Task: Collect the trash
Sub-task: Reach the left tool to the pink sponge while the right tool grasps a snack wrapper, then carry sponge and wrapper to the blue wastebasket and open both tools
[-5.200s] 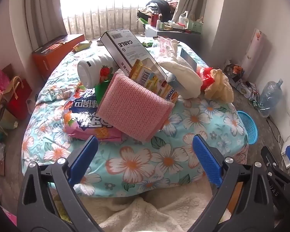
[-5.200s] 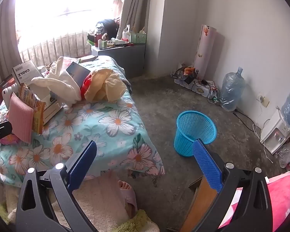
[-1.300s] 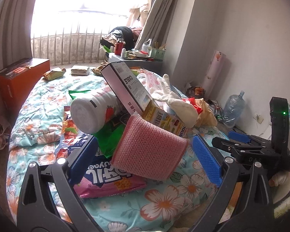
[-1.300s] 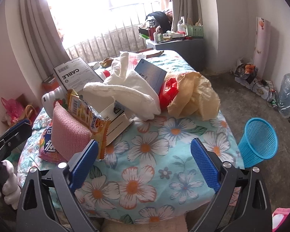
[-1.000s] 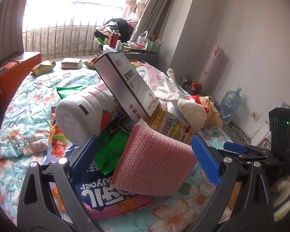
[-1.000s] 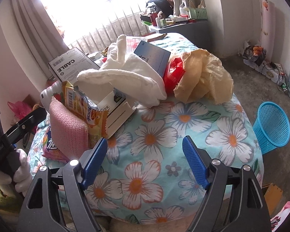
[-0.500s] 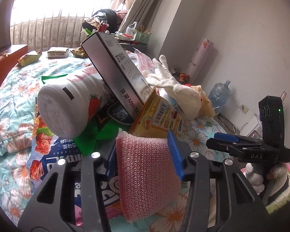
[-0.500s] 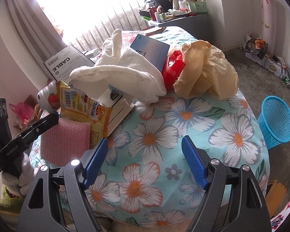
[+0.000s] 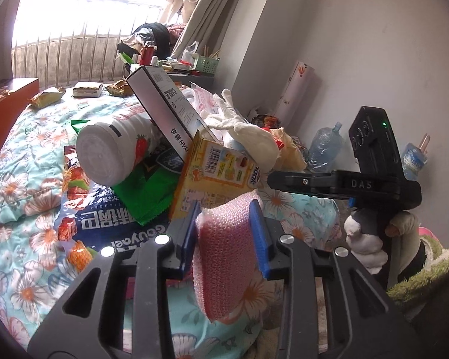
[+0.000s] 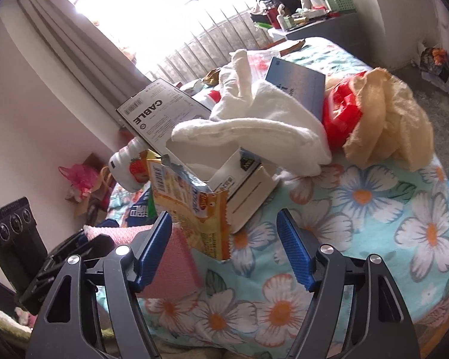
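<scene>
While its jaws are closing, the left claw (image 9: 226, 233) pinches the pink sponge (image 9: 224, 257) above the bed (image 9: 18, 155), long axis hanging downward; the right claw (image 10: 224, 245) stands spread, narrowing

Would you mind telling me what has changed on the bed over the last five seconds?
The left tongs came in from the bed's edge and are closing on the pink sponge, their pads now against it. The right tongs swung from the floor toward the pile, open and narrowing, holding nothing. The cable box, white bottle and yellow wrapper stayed put.
</scene>
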`<act>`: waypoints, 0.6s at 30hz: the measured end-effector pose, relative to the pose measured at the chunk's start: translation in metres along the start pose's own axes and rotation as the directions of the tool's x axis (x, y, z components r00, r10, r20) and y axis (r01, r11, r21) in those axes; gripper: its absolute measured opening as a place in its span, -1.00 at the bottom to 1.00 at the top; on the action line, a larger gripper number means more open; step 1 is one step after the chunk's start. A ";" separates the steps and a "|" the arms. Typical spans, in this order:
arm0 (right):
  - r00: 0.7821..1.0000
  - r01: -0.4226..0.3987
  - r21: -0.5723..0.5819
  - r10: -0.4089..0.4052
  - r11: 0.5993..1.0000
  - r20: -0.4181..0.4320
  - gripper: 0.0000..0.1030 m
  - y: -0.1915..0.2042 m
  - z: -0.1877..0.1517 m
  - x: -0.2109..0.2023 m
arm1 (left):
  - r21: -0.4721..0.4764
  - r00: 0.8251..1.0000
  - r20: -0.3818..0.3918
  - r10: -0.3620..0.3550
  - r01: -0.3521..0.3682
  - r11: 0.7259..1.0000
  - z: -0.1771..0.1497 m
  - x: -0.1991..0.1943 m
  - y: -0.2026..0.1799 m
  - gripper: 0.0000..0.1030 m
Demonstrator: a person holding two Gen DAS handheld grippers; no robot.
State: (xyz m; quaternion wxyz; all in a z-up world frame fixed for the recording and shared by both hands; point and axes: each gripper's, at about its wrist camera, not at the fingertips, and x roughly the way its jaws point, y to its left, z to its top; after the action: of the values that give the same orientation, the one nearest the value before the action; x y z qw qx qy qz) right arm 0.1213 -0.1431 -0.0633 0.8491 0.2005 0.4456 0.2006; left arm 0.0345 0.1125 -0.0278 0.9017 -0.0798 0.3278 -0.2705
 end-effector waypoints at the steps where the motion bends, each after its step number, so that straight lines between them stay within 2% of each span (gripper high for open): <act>1: 0.999 -0.037 0.020 0.037 0.999 -0.010 0.38 0.000 0.001 0.005 | -0.002 1.000 0.000 -0.002 0.002 1.000 -0.002 -0.002 0.000 -0.40; 7: 0.994 -0.097 0.051 0.099 0.994 -0.037 0.26 0.004 0.000 0.025 | -0.045 1.000 0.004 -0.025 0.025 0.999 -0.010 -0.013 0.004 -0.44; 10: 0.993 -0.104 0.043 0.105 0.994 -0.044 0.05 0.012 0.001 0.030 | -0.050 0.999 0.003 -0.034 0.034 0.998 -0.013 -0.017 0.002 -0.46; 15: 0.994 -0.088 0.005 0.088 0.996 -0.058 -0.53 0.024 -0.002 0.033 | -0.043 1.000 0.012 -0.019 0.019 0.999 -0.016 -0.031 -0.003 -0.47; 18: 0.995 -0.084 -0.023 0.082 0.996 -0.052 -0.72 0.026 -0.007 0.027 | -0.055 1.000 0.012 -0.012 0.012 0.998 -0.018 -0.038 -0.003 -0.47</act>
State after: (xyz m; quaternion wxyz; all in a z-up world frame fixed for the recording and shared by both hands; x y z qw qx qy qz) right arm 0.1254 -0.1063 -0.0711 0.8308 0.2030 0.4559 0.2463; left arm -0.0025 0.1313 -0.0197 0.8994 -0.1081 0.3294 -0.2663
